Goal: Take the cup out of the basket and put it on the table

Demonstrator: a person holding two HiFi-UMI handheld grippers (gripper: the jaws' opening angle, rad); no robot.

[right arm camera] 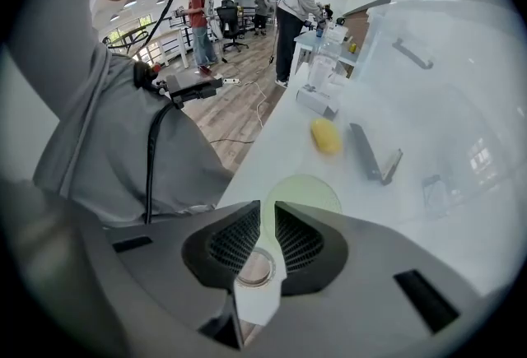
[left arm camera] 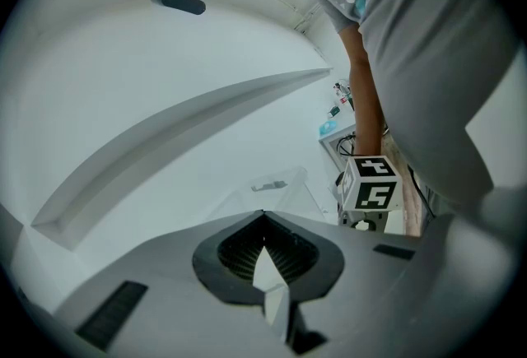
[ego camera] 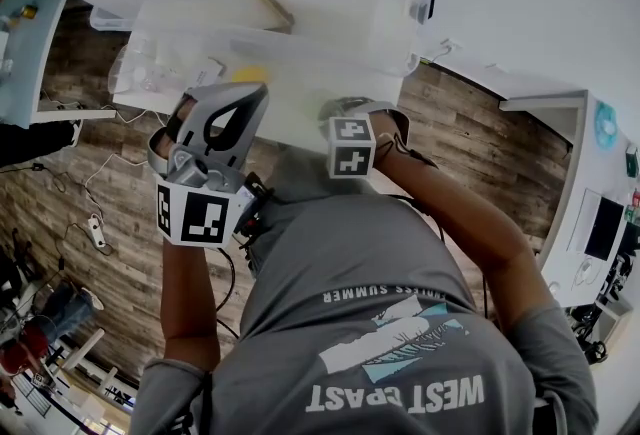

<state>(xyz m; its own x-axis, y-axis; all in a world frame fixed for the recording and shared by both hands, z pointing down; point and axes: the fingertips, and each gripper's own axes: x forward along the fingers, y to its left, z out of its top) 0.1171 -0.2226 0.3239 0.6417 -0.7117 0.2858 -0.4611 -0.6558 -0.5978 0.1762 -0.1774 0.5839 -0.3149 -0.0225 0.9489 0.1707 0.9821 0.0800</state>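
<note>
While the left gripper [left arm camera: 263, 216] has fingers pressed together, the right gripper [right arm camera: 268, 205] has them slightly spread over the green cup [right arm camera: 306, 187], yellow lump [right arm camera: 326, 136] nearby.

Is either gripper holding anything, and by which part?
Nothing, it seems. The left gripper is shut and empty; the right gripper has jaws slightly apart over the pale green cup, not pinching it.

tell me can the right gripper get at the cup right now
Probably yes. The right gripper has its jaws a little apart, and the cup stands on the table just beyond its tips, with nothing in between.
</note>
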